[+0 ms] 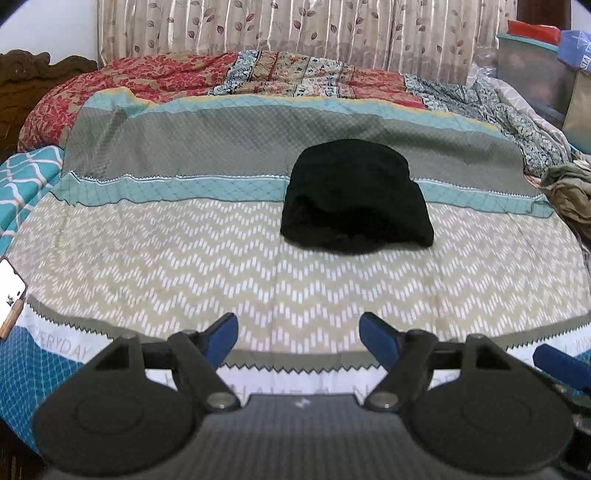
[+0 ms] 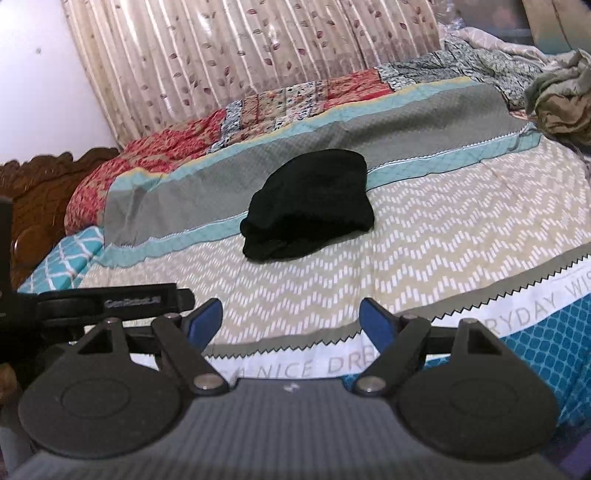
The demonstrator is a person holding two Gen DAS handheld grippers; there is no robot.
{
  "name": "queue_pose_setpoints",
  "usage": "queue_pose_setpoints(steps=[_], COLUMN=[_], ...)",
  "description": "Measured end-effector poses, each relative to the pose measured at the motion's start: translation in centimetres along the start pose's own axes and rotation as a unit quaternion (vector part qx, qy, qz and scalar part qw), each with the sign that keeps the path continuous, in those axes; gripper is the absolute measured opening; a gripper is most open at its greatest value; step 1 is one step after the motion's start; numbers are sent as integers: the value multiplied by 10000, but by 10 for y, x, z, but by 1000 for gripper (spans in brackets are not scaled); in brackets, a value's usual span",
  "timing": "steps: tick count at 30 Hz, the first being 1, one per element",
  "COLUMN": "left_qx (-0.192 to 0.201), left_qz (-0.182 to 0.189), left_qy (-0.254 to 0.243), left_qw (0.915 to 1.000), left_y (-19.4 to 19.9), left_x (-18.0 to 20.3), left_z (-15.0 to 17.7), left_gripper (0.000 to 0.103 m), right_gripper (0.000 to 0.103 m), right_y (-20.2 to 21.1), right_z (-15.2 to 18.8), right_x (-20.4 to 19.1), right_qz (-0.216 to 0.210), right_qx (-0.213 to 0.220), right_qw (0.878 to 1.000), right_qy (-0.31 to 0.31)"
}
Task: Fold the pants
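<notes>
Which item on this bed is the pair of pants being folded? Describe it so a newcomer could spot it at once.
Start at the bed's patterned bedspread, with its grey, teal and beige zigzag bands. Near the middle, straddling the teal band, lies a compact folded bundle: the black pants. It is the only solid black item there; the other loose garment, a crumpled olive-brown heap, sits at the bed's right edge.

A bed was covered by a patterned bedspread (image 1: 155, 273) with zigzag, teal and grey bands and printed lettering near its front edge. Behind it lay a red floral quilt (image 1: 147, 79), with a leaf-print curtain (image 1: 295, 29) behind that. A carved wooden headboard (image 2: 40, 184) stood at the left. A crumpled olive cloth (image 2: 561, 107) lay at the right. A phone (image 1: 9, 286) rested at the left edge.
</notes>
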State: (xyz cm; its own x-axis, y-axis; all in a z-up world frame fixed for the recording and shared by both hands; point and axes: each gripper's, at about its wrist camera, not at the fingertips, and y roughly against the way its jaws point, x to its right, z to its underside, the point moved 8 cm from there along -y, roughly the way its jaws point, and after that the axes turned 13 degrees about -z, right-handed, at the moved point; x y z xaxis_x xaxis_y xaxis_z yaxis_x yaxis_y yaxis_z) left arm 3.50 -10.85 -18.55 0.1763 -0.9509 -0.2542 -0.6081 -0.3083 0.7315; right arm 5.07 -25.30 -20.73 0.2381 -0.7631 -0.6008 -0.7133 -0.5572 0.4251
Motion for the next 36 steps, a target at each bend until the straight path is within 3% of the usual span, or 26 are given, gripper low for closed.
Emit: queue_pose_setpoints(steps=[7,12,26,36], left_qx=[38,140,66,510], left_qz=[-35,-154,-264,-591], left_qy=[-88,-127,-169,-359], left_qw=[9999,9997,9995,9963], left_y=[4,6,7,21], left_x=[4,1,-11,-12], left_z=[0,3,12,5], left_gripper=[80,102,103,103], right_gripper=[83,83,88,88], right_y=[1,-3,-4,5], right_z=[5,10,15,15], right_x=[-5,-8,-4,-13], right_qz=[67,128,136,31], right_qx=[15,-22,-283,-234], right_qw=[10000,9999,9986,9982], right_qy=[16,-51,-415,-557])
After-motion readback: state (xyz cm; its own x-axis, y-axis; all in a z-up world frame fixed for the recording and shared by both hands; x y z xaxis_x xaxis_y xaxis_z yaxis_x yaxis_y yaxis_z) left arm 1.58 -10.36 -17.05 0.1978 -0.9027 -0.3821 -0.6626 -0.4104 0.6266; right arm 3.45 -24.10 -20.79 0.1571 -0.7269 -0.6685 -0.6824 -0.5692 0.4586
